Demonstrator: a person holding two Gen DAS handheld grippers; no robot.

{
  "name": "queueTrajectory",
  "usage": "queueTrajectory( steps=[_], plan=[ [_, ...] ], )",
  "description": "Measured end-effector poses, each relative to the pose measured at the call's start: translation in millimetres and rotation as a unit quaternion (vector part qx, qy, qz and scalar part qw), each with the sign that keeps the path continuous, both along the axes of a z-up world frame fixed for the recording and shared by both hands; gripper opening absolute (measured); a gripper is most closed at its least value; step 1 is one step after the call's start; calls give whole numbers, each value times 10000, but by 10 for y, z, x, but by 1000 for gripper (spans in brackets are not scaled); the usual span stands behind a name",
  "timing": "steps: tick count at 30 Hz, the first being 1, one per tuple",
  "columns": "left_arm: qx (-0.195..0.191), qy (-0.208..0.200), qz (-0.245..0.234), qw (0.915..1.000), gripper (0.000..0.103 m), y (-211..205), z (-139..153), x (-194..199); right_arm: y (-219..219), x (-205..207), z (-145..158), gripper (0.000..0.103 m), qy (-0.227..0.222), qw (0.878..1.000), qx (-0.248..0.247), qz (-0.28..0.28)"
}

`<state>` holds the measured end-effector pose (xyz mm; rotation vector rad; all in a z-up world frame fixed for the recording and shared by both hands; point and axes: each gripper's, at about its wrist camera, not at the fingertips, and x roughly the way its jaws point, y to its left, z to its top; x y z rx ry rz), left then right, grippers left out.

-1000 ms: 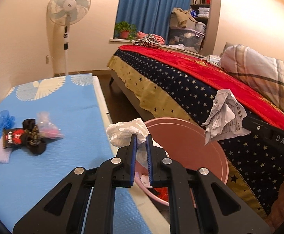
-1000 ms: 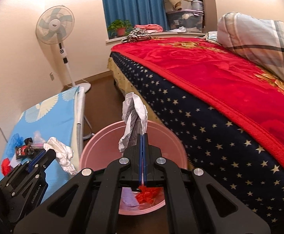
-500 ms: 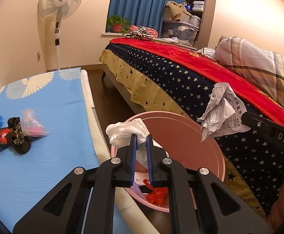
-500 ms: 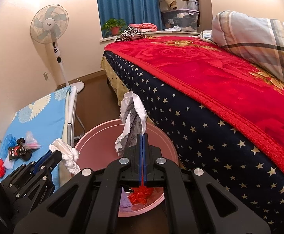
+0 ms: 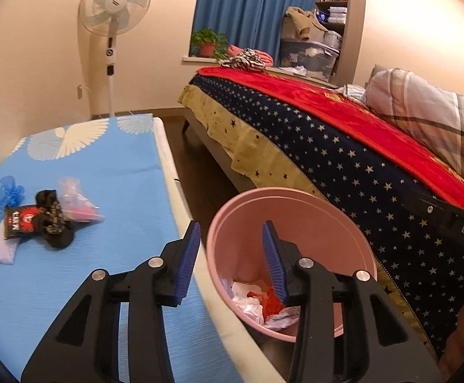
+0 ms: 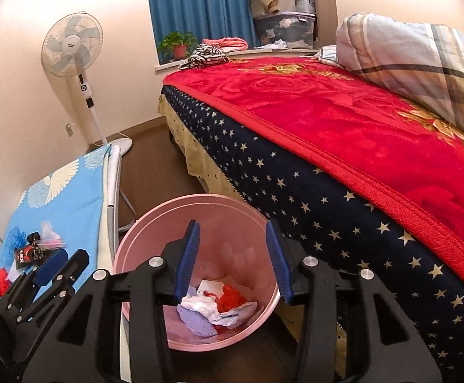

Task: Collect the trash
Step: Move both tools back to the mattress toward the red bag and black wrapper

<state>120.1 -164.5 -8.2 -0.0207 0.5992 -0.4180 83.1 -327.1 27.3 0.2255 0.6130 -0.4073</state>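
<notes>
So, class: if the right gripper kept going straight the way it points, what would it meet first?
Probably the trash pile inside the pink bin; the open right gripper aims into its mouth, though depth is uncertain.

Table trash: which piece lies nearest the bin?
The clear plastic bag with pink inside. It lies on the bin side of the pile; the black wrapper and blue bag sit farther left.

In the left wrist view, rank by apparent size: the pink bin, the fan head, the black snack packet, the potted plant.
1. pink bin, though nearness to the camera inflates it
2. fan head
3. black snack packet and potted plant look alike; not ranked.
</notes>
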Motion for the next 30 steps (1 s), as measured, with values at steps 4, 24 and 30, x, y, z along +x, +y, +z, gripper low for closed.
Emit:
queueTrajectory(
  steps=[4, 24, 30],
  plan=[
    [-57, -94, 72, 9999, 39, 101, 76, -68, 75, -34, 37, 44, -54, 9999, 7, 92],
    [-113, -228, 661, 9975, 31, 731, 230, -182, 588, 33, 151, 43, -208, 9976, 69, 653],
    [-119, -229, 881, 9958, 31, 920, 231, -178, 757, 79, 145, 43, -224, 9965, 80, 805]
  ],
)
